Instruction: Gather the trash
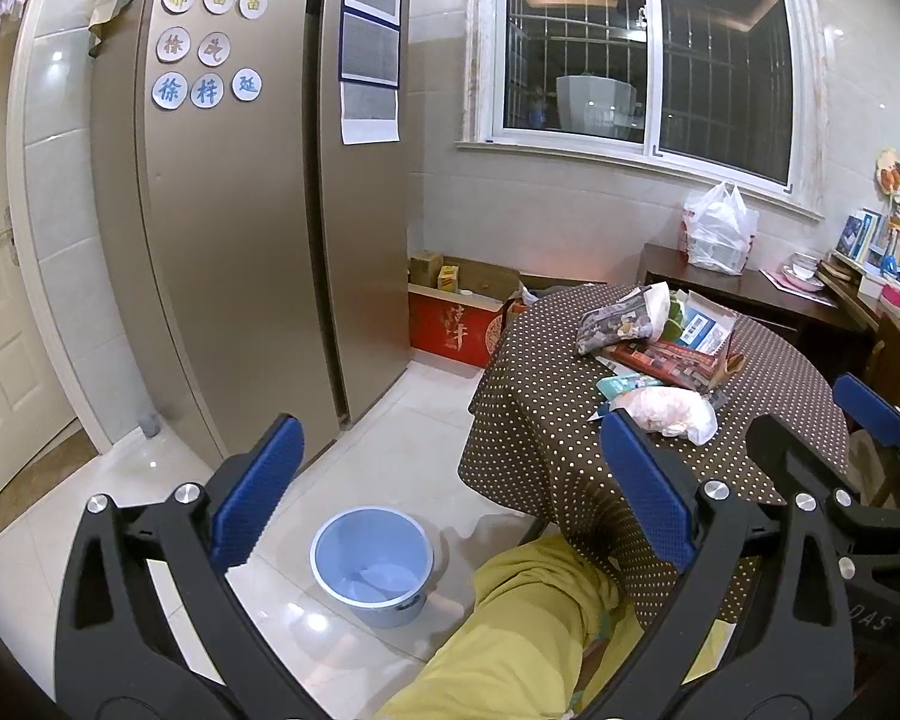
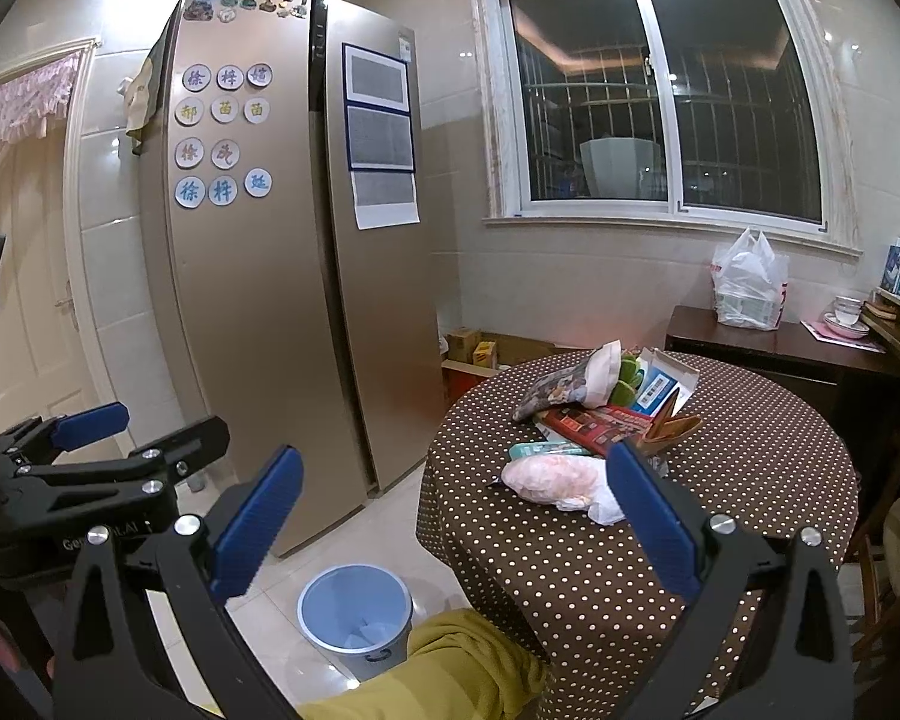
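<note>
Both grippers, left (image 1: 450, 480) and right (image 2: 450, 510), gape empty; the crumpled bag (image 2: 555, 478) near the table's (image 2: 570, 570) front edge looks light, soft, probably slippery, so pinch its bunched middle.

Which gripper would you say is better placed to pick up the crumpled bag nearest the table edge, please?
Probably the right gripper: open, it faces the table with the bag just ahead of one finger. The left gripper, also open, sits over the bin on the floor, farther from it.
</note>
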### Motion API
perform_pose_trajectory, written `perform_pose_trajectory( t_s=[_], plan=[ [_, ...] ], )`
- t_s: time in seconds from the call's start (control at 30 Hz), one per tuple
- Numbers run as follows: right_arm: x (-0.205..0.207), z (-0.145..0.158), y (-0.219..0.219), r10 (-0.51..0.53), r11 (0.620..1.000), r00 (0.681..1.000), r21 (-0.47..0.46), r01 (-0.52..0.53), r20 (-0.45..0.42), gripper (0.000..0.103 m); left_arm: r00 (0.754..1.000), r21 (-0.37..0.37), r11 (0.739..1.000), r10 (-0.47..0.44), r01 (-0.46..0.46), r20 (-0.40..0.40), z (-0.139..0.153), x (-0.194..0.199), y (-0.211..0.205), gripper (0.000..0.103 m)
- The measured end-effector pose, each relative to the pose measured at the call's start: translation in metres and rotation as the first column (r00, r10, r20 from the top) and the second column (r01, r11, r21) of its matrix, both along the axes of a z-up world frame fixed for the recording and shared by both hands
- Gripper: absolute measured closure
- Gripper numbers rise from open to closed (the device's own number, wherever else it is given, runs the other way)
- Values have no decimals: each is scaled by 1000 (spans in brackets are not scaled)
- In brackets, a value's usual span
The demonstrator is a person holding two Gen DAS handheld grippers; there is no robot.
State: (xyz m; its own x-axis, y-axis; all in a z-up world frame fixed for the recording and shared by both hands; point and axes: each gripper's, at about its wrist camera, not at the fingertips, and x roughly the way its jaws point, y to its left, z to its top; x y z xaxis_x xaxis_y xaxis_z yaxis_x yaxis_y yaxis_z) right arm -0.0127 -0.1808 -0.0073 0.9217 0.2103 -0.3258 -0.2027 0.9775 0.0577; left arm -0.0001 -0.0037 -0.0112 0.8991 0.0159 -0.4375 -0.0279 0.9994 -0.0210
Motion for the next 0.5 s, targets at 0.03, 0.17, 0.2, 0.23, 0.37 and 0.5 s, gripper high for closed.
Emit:
perform_pose_trajectory(
  t_s=[0.03,0.17,0.2,0.23,0.37,0.5],
  plan=[
    [-1,1,0,0,1000,1000,3,0,-1,4,1000,0,1000,-1,1,0,0,1,0,6],
    [0,-1,0,1,1000,1000,5,-1,-7,4,1000,-2,1000,-3,3,-6,0,2,1,6],
    [0,-1,0,-2,1000,1000,6,2,-9,4,1000,-5,1000,-5,5,-8,0,2,1,6],
    [0,-2,-1,-6,1000,1000,8,6,-10,4,1000,-5,1000,-6,6,-9,0,2,1,6],
    [0,-3,-1,-6,1000,1000,7,6,-17,4,1000,-4,1000,-7,7,-14,-2,2,1,6],
    [0,-4,-1,-7,1000,1000,7,8,-20,4,1000,-9,1000,-12,12,-15,-3,2,1,6]
  ],
)
